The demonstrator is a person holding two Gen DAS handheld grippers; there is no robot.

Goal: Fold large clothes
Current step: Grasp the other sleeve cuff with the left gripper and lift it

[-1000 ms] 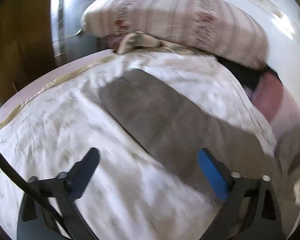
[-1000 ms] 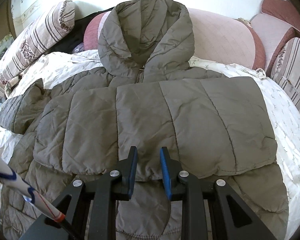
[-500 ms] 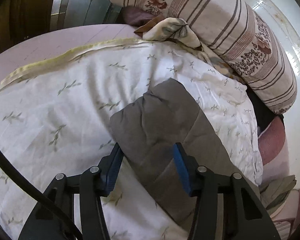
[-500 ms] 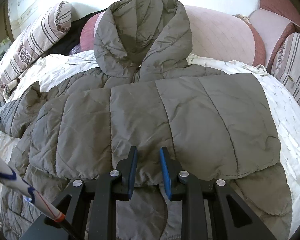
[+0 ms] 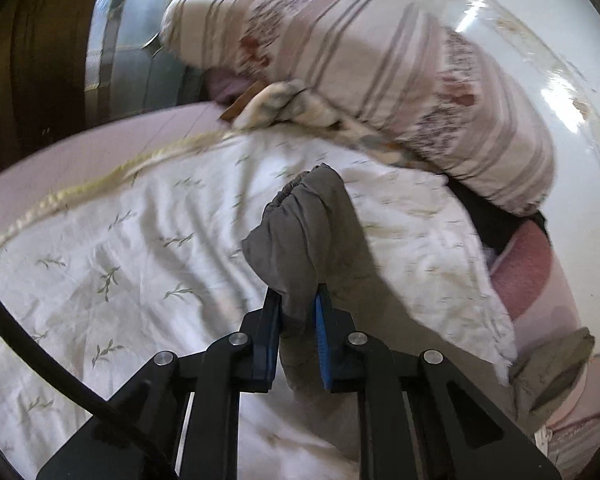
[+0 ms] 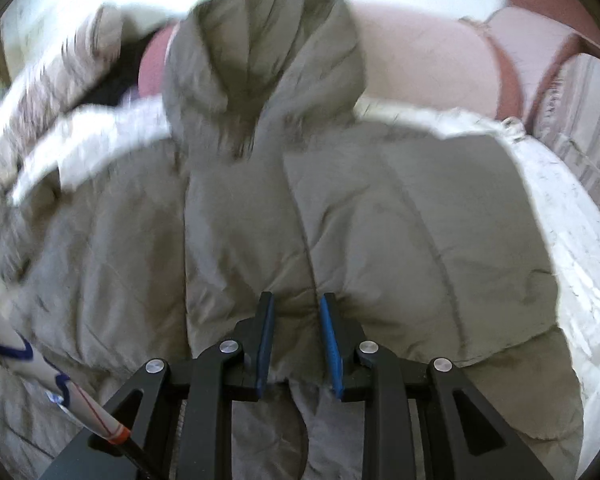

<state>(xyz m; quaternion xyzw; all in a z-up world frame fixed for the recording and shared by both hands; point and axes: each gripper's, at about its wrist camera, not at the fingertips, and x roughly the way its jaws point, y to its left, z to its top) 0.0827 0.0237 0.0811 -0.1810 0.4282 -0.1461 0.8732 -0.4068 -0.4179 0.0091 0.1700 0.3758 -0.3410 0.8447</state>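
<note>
Two tools work on one grey-brown quilted hooded puffer jacket [image 6: 340, 208] spread over a bed covered by a white sheet with small leaf sprigs [image 5: 112, 264]. The left tool [image 5: 298, 300] has just been closing and now pinches the gathered elastic-cuffed end of the jacket's sleeve [image 5: 300, 236]; the cuff stands up bunched straight ahead of its blue pads, lifted off the sheet. Beyond the cuff, farther ahead and to the right, lies a striped, flower-printed pillow [image 5: 380, 64]. The right tool [image 6: 296, 312] is clamped on a thick folded edge of the jacket's body, fabric filling the space between its fingers. The jacket's hood [image 6: 268, 56] lies straight ahead of this tool, propped against a pink padded headboard [image 6: 428, 60]. The rest of the jacket spreads to both sides, blurred.
</note>
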